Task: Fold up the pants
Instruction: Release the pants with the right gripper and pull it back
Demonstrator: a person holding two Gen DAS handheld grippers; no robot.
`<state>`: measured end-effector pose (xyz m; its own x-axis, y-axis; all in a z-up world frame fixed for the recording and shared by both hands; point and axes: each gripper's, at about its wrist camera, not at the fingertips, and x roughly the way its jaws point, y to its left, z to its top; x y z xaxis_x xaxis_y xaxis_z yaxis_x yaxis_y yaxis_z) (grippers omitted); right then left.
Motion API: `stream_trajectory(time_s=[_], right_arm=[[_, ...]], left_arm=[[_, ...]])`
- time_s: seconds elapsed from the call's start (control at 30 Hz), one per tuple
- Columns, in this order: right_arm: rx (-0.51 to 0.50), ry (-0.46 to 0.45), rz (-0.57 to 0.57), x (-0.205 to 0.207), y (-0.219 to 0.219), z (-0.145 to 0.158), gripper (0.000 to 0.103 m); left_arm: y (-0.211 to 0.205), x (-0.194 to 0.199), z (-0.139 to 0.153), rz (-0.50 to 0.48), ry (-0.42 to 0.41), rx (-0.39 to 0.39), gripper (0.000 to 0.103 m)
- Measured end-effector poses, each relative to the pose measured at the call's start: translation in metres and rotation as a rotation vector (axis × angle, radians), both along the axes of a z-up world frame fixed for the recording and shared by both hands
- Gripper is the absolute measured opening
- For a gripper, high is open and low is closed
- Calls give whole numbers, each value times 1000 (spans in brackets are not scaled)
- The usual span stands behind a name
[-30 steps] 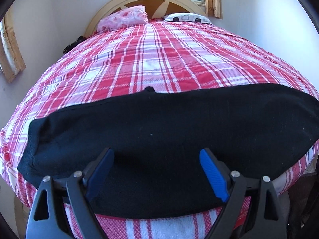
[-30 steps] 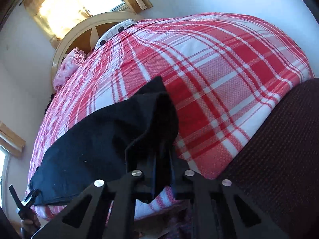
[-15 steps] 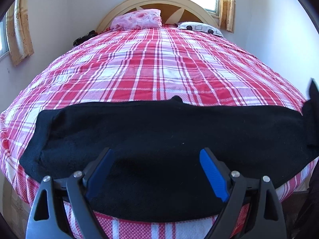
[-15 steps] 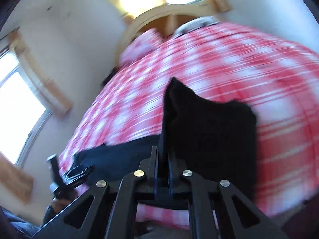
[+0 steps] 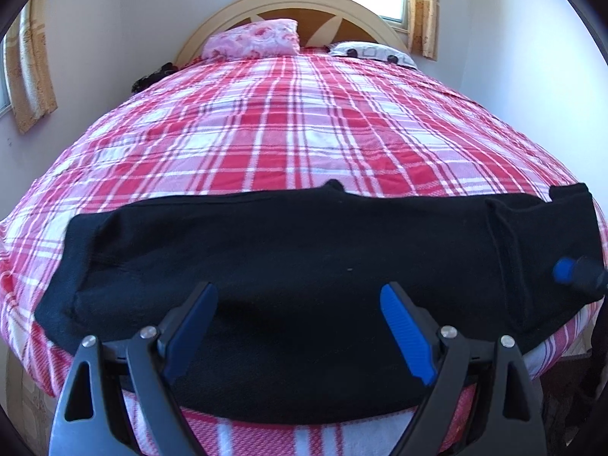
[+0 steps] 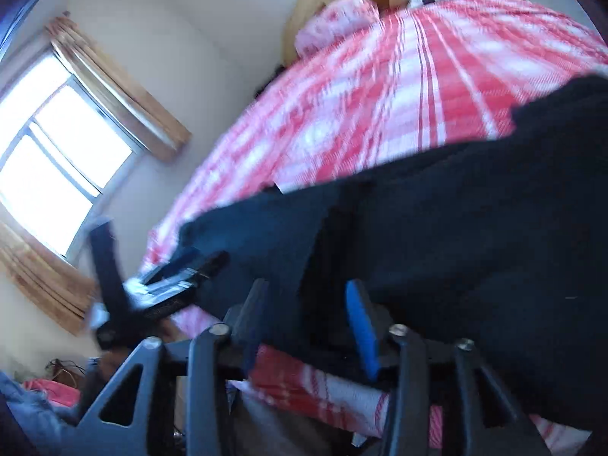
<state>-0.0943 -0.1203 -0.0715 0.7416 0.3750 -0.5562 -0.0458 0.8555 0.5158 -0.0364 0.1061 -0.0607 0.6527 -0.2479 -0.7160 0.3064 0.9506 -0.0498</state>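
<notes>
Black pants (image 5: 304, 266) lie lengthwise across the foot of the red plaid bed (image 5: 285, 133). Their right end (image 5: 539, 235) is folded back over the rest. My left gripper (image 5: 300, 296) hovers open over the middle of the near edge, with nothing between its pads. At the right edge of the left wrist view, one blue fingertip (image 5: 564, 269) of the right gripper shows over the folded end. In the blurred right wrist view, my right gripper (image 6: 307, 292) is opening its jaws over the pants (image 6: 475, 209). Cloth lies between its pads, unpressed. The left gripper (image 6: 163, 242) shows at left.
A pink pillow (image 5: 254, 40) and a white patterned pillow (image 5: 372, 53) lie by the arched headboard (image 5: 304, 0). A dark item (image 5: 152, 76) sits at the bed's far left edge. A curtained window (image 6: 57, 152) is in the left wall. Clothes (image 6: 38, 399) lie on the floor.
The right gripper swept leftward with the pants' end, laid it over the rest, and its jaws have parted. The left gripper stayed open and drifted only slightly.
</notes>
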Motion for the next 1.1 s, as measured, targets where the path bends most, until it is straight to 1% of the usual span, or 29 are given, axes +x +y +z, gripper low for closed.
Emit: stream_trajectory(time_s=[0.07,0.17,0.2,0.27,0.33,0.4,0.43,0.53,0.6,0.67,0.7,0.73,0.77,0.8,0.83,0.87,0.93,0.97,1.03,1.1], right_arm=[[-50,-49,-53,-20,-11,14,47],[-122,-52,-157,-39,-29,22,47],[-136,-57,-168,-44,-31,23,47],[-182,-54,-147,-48,-25,24,47],[-250,-57,-103,-45,-6,23,47],[-378,-71,-43,-41,22,20,49],[-462,-81,7,-36,43,15,49],[-580,-103,64,-24,73,5,51],[-651,-120,64,-12,90,-6,51],[-725,-72,69,3,99,-22,51],[-751,-42,70,7,103,-28,49],[-762,-51,59,6,103,-31,44],[-735,-67,36,1,97,-27,18],[-691,-55,22,-1,86,-23,9],[-640,-53,11,-4,75,-18,9],[-570,-61,-28,-10,57,-8,8],[-486,-82,-119,-24,21,12,8],[-443,-102,-191,-40,-7,27,8],[-416,-125,-305,-62,-48,47,8],[-425,-127,-474,-93,-102,65,8]], left_arm=[[-6,0,-2,-14,4,2,91],[-11,0,-5,-29,6,8,91],[-13,0,-6,-30,7,13,91],[-15,0,-8,-25,9,23,91],[-17,0,-10,-15,10,37,91],[-15,-1,-11,-2,10,41,91],[-13,-1,-12,4,9,38,91],[-5,0,-12,34,13,26,91],[-3,0,-14,46,21,19,91],[-5,-2,-14,38,16,33,91],[-6,-3,-14,30,14,40,91],[-7,-3,-14,25,13,42,91],[-7,-3,-14,21,15,40,91],[-7,-3,-14,21,17,37,91],[-8,-2,-14,21,19,34,91],[-9,-1,-13,19,19,30,91],[-13,0,-13,14,18,32,91],[-16,0,-13,14,17,41,91],[-20,0,-14,11,13,55,91],[-23,0,-14,12,13,60,91]])
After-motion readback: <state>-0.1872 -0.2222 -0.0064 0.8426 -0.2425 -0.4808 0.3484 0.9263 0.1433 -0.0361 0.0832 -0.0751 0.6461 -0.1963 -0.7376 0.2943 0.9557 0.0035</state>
